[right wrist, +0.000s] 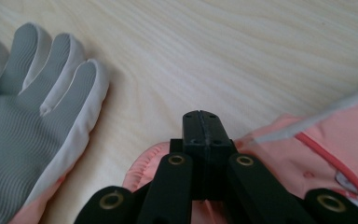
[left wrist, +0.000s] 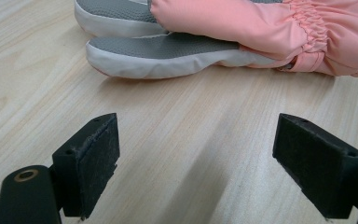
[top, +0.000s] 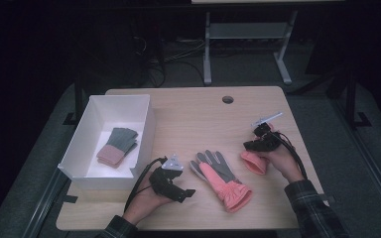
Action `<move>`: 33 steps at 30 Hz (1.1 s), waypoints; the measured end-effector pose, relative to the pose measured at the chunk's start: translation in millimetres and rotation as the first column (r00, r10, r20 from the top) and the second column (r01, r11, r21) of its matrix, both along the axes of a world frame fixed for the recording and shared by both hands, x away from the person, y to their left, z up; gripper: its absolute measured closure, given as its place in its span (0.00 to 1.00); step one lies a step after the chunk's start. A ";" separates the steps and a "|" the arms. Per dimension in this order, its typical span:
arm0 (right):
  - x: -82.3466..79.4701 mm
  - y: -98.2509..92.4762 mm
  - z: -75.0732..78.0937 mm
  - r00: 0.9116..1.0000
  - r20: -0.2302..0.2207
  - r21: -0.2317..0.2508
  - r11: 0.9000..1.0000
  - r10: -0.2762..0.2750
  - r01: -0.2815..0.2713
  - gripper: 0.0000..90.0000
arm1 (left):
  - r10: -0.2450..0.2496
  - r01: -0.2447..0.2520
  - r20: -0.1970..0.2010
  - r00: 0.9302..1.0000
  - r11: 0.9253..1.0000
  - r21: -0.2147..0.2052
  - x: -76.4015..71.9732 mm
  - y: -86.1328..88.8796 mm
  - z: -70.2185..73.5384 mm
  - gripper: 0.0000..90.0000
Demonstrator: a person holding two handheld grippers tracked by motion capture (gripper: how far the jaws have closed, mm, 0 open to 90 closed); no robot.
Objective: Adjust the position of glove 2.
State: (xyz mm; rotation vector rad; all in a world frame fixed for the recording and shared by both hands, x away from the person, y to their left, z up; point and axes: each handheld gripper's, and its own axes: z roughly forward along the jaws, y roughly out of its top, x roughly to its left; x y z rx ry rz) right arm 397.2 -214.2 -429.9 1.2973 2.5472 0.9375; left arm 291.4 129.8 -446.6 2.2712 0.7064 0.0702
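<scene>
A pink glove with a grey palm [top: 221, 176] lies flat near the table's front middle, its fingers pointing away; it also shows as the glove [left wrist: 205, 46] and the glove's grey fingers [right wrist: 37, 102]. To its right lies a second pink glove [top: 254, 162], bunched under the person's right hand. My right gripper [top: 248, 145] points left and down at it. Its jaws are pressed together [right wrist: 200, 116] with a fold of that pink fabric [right wrist: 317, 163] pinched at them. My left gripper [top: 186, 193] rests low just left of the flat glove, jaws wide apart [left wrist: 196, 158] with bare wood between them.
A white open box [top: 87, 129] stands at the table's left and holds a folded grey and pink glove [top: 118, 145]. A round cable hole [top: 227, 99] sits near the far edge. Bare wood lies between the box and the gloves.
</scene>
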 end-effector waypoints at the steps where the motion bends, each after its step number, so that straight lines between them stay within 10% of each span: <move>1: -4.7 -2.1 0.6 1.000 0.001 0.001 1.000 -0.003 0.003 1.00 | -0.001 0.001 0.002 1.000 1.000 0.001 0.1 0.2 0.1 0.16; 18: -71.9 -44.5 2.1 0.999 0.012 0.000 0.999 -0.032 0.032 1.00 | -0.015 0.015 0.000 1.000 1.000 0.022 0.3 -0.9 -1.4 0.16; 27: -33.0 -75.0 19.3 0.972 0.131 0.058 0.980 -0.197 0.191 1.00 | -0.004 0.004 -0.003 1.000 1.000 0.015 0.4 -2.0 -1.7 0.16; 33: -5.1 -92.2 5.3 0.949 0.113 0.071 0.955 -0.294 0.287 1.00 | -0.016 0.017 -0.010 1.000 1.000 0.027 1.8 -0.6 -2.6 0.16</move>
